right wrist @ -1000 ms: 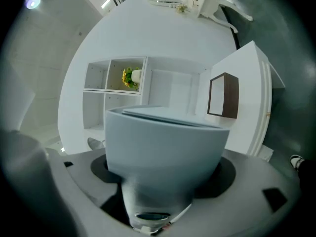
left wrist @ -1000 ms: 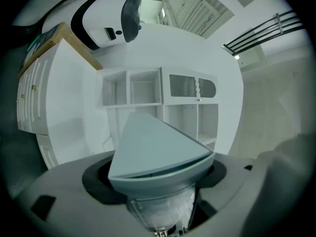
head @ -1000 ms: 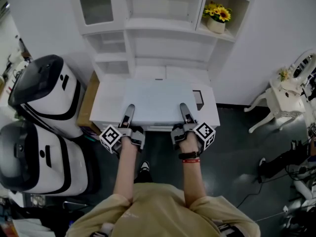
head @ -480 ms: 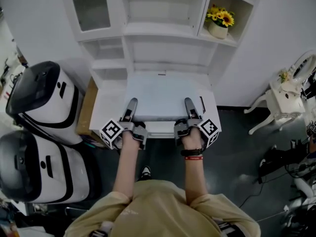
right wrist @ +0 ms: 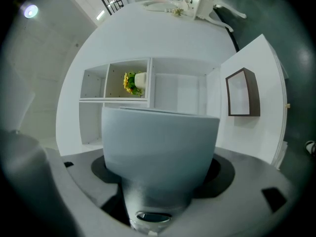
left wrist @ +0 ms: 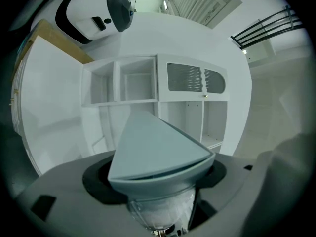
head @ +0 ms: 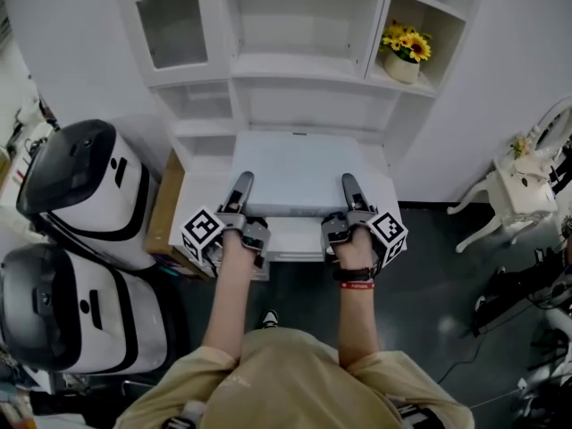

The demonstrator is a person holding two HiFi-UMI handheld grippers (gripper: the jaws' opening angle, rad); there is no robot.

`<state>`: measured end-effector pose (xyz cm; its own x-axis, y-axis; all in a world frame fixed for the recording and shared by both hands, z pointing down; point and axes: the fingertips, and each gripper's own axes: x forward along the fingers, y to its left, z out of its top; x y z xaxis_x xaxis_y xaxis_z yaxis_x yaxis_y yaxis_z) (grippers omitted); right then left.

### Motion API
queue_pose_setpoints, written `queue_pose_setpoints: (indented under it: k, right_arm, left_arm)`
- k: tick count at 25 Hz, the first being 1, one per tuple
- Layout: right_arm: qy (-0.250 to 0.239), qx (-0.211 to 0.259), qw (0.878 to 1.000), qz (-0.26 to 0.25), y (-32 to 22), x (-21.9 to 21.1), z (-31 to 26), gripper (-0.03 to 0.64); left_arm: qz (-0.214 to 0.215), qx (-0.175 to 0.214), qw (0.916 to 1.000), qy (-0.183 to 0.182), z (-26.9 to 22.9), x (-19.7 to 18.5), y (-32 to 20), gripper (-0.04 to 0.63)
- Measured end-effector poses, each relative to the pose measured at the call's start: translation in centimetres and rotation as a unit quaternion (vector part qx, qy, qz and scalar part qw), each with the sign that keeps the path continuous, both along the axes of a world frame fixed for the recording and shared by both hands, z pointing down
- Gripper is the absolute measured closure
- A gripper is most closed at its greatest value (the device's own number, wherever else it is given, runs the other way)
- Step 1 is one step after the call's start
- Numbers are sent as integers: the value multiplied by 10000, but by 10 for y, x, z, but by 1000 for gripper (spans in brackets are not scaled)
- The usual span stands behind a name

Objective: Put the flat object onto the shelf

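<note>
The flat pale grey-blue rectangular panel [head: 299, 170] lies level in front of the person, held at its near edge from both sides. The left gripper [head: 241, 189] is clamped on the near left part of that edge and the right gripper [head: 351, 191] on the near right part; in each gripper view the panel fills the space between the jaws and runs away toward the shelf. The far edge of the panel lies close to the lowest open bay of the tall white wooden shelf unit [head: 304, 65]. Whether it touches the unit I cannot tell.

Under the panel is a white tabletop [head: 193, 197], showing at both sides of it. In the right gripper view a brown-framed rectangle [right wrist: 242, 93] lies on this white surface. A brown wooden board [head: 166, 206] stands against the table's left side.

In an upper right bay of the shelf unit stands a white pot of yellow sunflowers [head: 405, 52]. The walls are white and the floor [head: 447, 275] is dark. At the left stand two large white-and-black rounded machines [head: 76, 181], one nearer than the other. At the right stands a small white ornate table [head: 518, 179].
</note>
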<state>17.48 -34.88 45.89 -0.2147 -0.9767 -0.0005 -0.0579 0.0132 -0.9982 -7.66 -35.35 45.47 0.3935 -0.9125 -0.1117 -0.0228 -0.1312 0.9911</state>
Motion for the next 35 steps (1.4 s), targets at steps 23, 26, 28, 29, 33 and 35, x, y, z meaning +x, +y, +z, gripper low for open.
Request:
queue_pose_setpoints:
  k: [23,26,28,29,33,35]
  right_arm:
    - [-56,467,9985,289,-76,-23,-91,256]
    - [-34,583,9978,305,-86,-21,-105,256]
    - [5,600,9978,298,-92,-19,-113,256]
    - [27,581,9979,284,-95,-19,-116,256]
    - [79,531,9983,228,-109,-16,-124,256]
    - [125,551,9982,190,-116,-17,-128,256]
  left_arm:
    - [250,281,9993,-35,-88,-22,-88,235]
    - [285,343,9989,112,-101,-18,-96,235]
    - [292,343,9988,210,-107,-16,-100,235]
    - [285,331,9988,218,-108,-15,-103,235]
    - [243,310,9991,177,-113,-13,-116,235]
    - [204,361,9988,245,-119,-12,-123,235]
